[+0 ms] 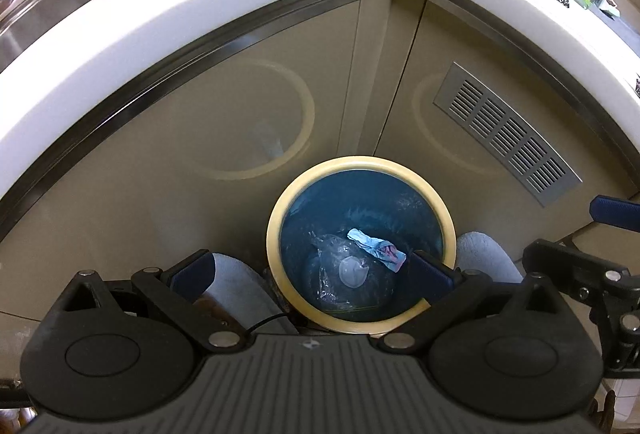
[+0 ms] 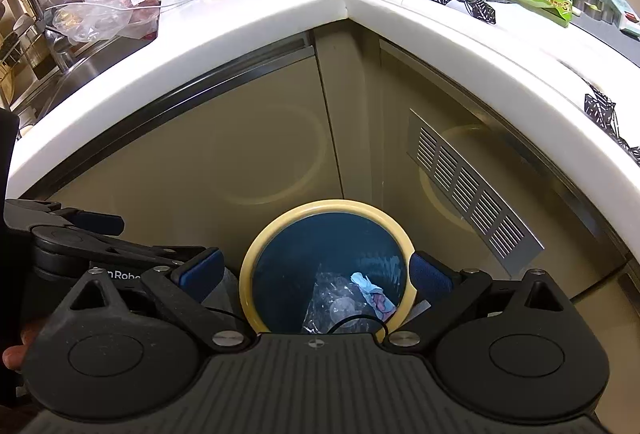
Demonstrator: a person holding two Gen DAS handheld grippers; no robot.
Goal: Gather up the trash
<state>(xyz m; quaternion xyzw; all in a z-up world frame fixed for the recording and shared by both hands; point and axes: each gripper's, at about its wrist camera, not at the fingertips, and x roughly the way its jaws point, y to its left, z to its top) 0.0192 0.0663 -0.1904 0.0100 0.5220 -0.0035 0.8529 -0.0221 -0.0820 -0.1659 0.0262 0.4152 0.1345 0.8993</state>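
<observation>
White countertop (image 2: 256, 22) wraps corner above beige cabinet doors (image 1: 248, 122), metal vent grille (image 2: 472, 190) on right door. Trash bin (image 1: 362, 165), cream rim and blue liner, stands on floor in corner. Left gripper (image 1: 312, 272) above it, jaws wide apart, empty. Right gripper (image 2: 316, 274) alongside, jaws spread too, nothing held. Inside bin: crumpled clear plastic (image 1: 344, 274), small blue-pink wrapper (image 1: 378, 248) on top.

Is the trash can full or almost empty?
Almost empty. The trash can shows its blue liner far down, with only a clear plastic bag and a crumpled wrapper lying at the bottom.
</observation>
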